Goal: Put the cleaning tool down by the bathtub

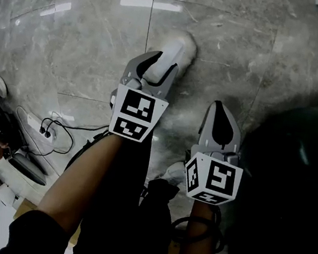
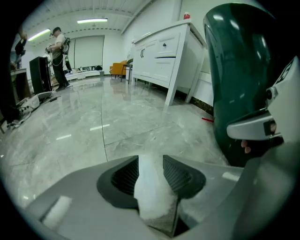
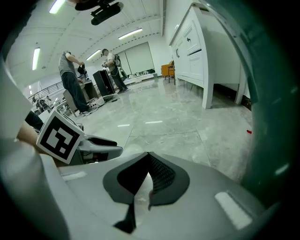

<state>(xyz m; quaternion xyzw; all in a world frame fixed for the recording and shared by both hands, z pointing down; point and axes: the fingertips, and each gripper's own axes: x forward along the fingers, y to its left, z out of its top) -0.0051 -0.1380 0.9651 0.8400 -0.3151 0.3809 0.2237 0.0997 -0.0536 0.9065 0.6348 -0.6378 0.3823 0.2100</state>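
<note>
My left gripper is shut on a white fluffy cleaning tool, whose soft head sticks out past the jaws over the grey marble floor. In the left gripper view the tool fills the gap between the dark pads of that gripper. The dark green bathtub stands at the right and rises close by. My right gripper hangs between the left gripper and the tub. Its jaws are shut with nothing in them.
A white cabinet stands behind the tub. A small red item lies on the floor by the tub's foot. Cables and a white power strip lie at the left. People stand far back.
</note>
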